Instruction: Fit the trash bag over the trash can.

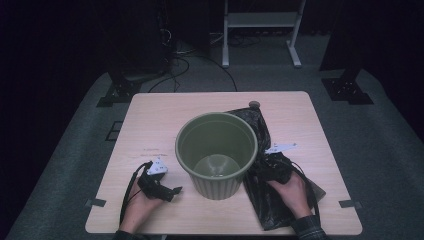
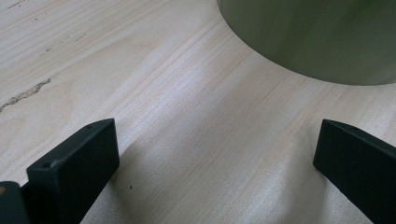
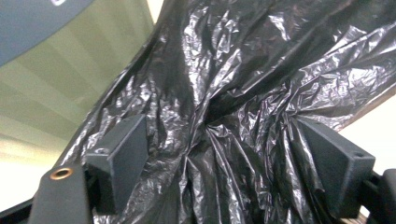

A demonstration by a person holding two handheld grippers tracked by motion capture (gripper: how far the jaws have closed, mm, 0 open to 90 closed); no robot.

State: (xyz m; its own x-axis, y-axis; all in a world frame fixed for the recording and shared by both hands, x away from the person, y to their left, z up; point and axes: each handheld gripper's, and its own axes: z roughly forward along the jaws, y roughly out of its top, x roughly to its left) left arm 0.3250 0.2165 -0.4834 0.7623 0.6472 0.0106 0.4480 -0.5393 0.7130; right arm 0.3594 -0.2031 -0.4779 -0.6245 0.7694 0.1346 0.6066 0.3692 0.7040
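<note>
Fingers [image 3: 123, 163] of right gripper [image 3: 224, 172] spread wide around crumpled black plastic bag [image 3: 243, 93], lying right of ribbed olive-green plastic bin [image 1: 216, 152]. Left gripper [image 2: 215, 163] wide, empty. Likely next: pinch bag, lift toward bin.

Left gripper [image 2: 215, 163] held low over the pale wooden table [image 2: 154, 84], its two black jaws standing wide apart with bare wood between them. Green bin [image 2: 317, 37] ahead at upper right, its wall curved, near the jaws but apart from them.
</note>
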